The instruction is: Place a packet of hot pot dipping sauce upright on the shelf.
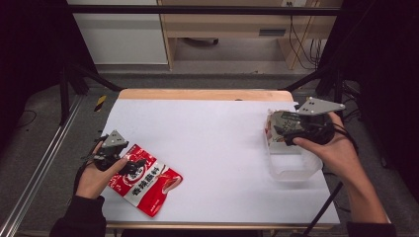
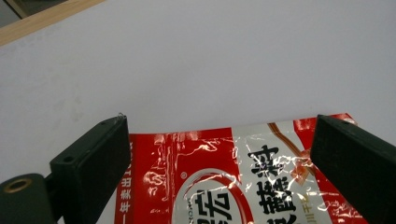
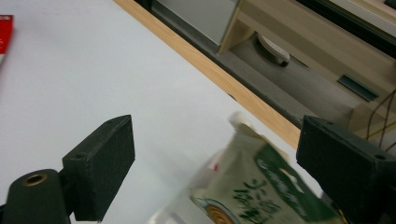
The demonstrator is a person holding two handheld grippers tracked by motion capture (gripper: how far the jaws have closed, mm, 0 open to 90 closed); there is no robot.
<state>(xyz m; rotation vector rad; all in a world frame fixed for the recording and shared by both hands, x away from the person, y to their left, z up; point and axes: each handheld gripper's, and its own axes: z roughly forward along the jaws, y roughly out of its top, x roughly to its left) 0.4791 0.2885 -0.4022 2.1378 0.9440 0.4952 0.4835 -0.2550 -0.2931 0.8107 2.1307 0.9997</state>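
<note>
Partly hidden behind the right gripper, a green pouch blurs.

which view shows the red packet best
The high view: the whole red packet lies flat on the table, its near end under the left gripper. The left gripper view has its top part up close between open jaws. The right gripper view catches a red sliver at its left edge.

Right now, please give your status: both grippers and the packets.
Left gripper open over red packet. Right gripper open above green packet in clear bin. Nothing in the way.
</note>
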